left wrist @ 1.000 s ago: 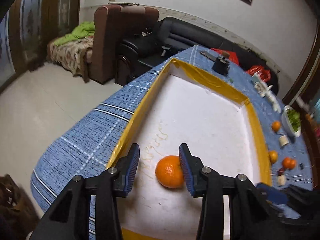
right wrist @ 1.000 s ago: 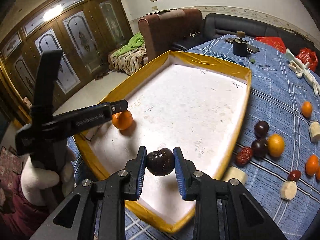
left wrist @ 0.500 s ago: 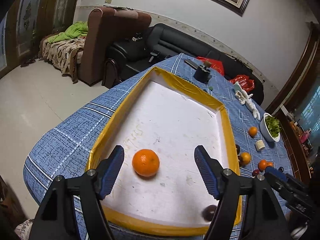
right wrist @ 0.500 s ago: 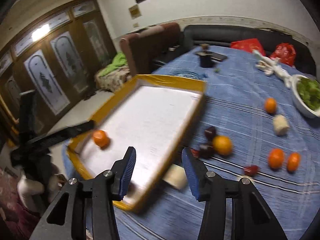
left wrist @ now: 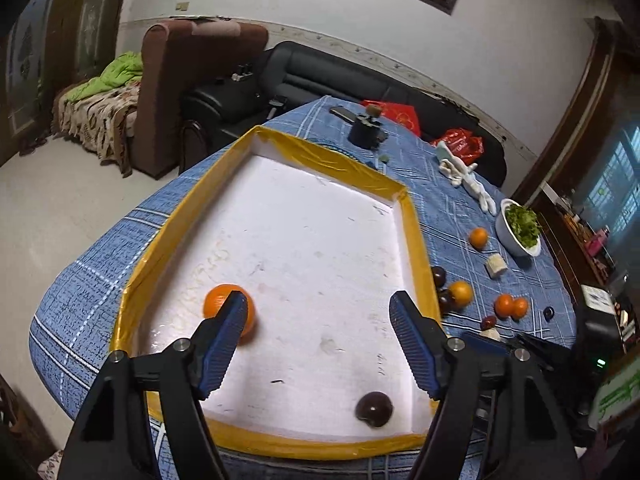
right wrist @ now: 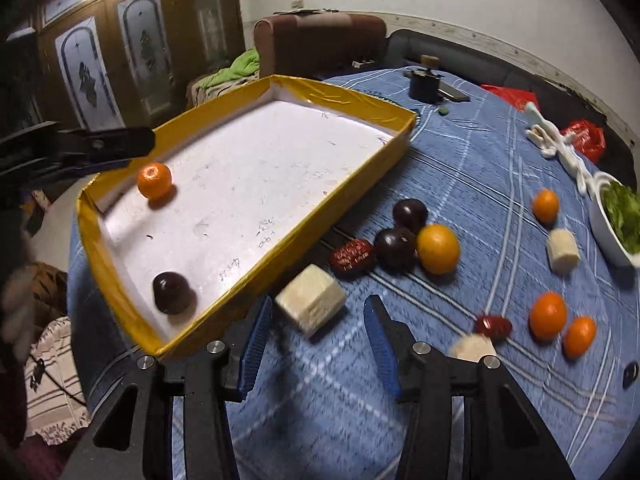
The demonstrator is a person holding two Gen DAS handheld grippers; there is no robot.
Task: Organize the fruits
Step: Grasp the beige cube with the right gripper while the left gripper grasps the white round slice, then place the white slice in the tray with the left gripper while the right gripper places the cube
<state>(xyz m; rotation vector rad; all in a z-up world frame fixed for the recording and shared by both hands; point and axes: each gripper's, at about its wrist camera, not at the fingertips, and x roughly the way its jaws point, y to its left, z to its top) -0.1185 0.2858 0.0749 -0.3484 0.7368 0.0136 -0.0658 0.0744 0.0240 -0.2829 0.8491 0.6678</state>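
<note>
A yellow-rimmed white tray [left wrist: 416, 236] [right wrist: 352, 168] lies on the blue table. In it are an orange [left wrist: 224, 308] [right wrist: 154, 180] and a dark plum [left wrist: 374, 409] [right wrist: 172, 293]. My left gripper [left wrist: 318, 340] is open and empty above the tray's near end; its left finger partly covers the orange. My right gripper [right wrist: 316, 346] is open and empty over the tablecloth beside the tray, just behind a pale cube [right wrist: 311, 299]. Loose fruit lies right of the tray: two plums [right wrist: 400, 234], an orange [right wrist: 438, 249], red dates [right wrist: 353, 258], more oranges [right wrist: 548, 316].
A white bowl of greens [right wrist: 616, 220] [left wrist: 518, 229] stands at the table's right edge. A black container [right wrist: 426, 84] [left wrist: 364, 132], red bags [right wrist: 584, 136] and a white object [right wrist: 560, 148] are at the far end. Sofas and an armchair [left wrist: 192, 92] lie beyond the table.
My right gripper let the plum go in the tray and swung right over the tablecloth. My left gripper opened wide, released the orange and pulled back.
</note>
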